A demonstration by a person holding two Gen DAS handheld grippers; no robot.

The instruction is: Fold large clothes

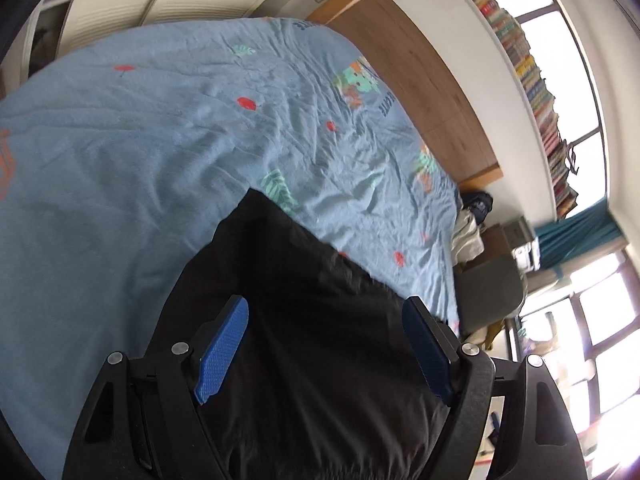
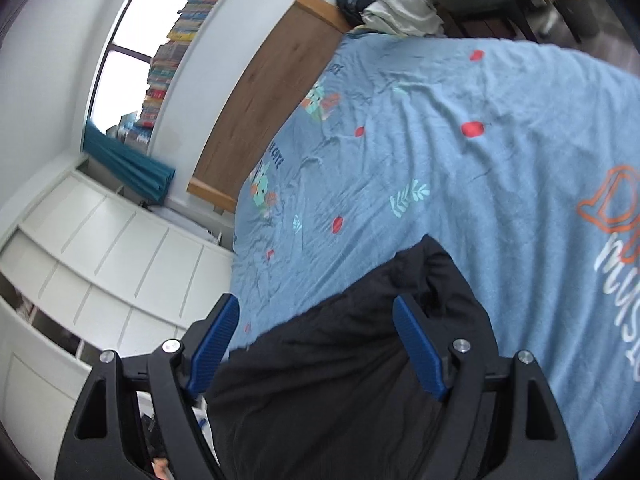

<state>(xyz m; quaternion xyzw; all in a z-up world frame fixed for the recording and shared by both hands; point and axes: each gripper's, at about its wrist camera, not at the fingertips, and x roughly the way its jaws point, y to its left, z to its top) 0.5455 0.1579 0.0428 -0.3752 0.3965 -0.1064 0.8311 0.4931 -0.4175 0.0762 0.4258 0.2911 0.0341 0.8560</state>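
Risk is a loose fold: black garment (image 1: 320, 360) lies bunched at near edge of blue bedsheet (image 1: 160, 160), left gripper (image 1: 326, 344) and right gripper (image 2: 316, 344) both spread, empty, so layers could slide apart.

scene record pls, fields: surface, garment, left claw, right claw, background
surface: bed with blue printed sheet
garment: black garment lying at the near edge of the bed
left claw: left claw open, empty, above the black fabric
right claw: right claw open, empty, above the same fabric
background: wooden headboard, books on shelf
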